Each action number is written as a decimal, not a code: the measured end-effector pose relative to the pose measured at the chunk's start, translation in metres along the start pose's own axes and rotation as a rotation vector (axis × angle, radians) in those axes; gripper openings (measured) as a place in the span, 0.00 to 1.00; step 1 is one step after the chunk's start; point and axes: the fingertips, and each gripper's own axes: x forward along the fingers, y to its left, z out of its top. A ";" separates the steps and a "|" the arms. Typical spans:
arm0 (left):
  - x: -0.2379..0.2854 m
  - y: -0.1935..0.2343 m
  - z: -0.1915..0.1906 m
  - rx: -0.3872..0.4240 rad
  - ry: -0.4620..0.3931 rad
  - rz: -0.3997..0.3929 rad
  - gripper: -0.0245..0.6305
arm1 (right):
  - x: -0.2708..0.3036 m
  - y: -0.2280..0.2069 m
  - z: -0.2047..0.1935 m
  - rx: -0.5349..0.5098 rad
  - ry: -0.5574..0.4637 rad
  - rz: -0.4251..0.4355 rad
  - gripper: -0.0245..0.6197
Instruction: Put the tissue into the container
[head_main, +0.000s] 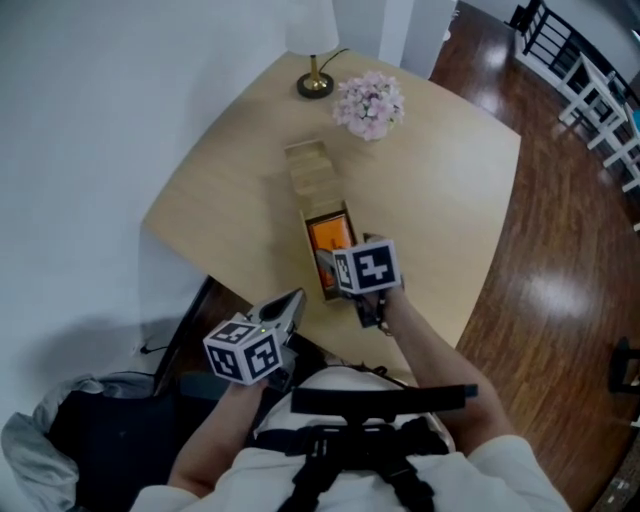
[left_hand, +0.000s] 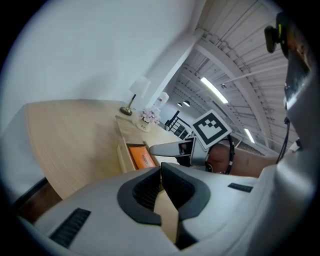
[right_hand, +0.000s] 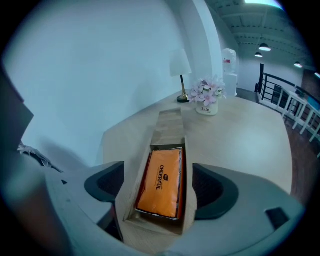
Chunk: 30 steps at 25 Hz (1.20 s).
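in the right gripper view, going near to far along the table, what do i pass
orange tissue pack, lying in the wooden container -> pink flowers -> lamp

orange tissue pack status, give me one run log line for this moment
orange plastic tissue pack: lying inside light wooden box | right gripper: open, empty, above pack | left gripper: shut, empty, away from box

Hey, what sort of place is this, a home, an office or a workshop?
Probably a furnished living space: a light wooden table carries a white-shaded brass lamp and a pot of pink flowers, above a dark polished wood floor.
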 end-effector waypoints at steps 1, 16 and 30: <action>0.002 -0.001 0.003 0.004 -0.004 -0.001 0.03 | -0.004 -0.001 0.002 -0.004 -0.012 0.003 0.70; 0.044 -0.053 0.029 0.094 -0.005 -0.077 0.03 | -0.060 -0.062 0.008 0.067 -0.175 -0.017 0.70; 0.072 -0.109 0.022 0.170 0.050 -0.165 0.03 | -0.121 -0.124 -0.014 0.174 -0.285 -0.073 0.70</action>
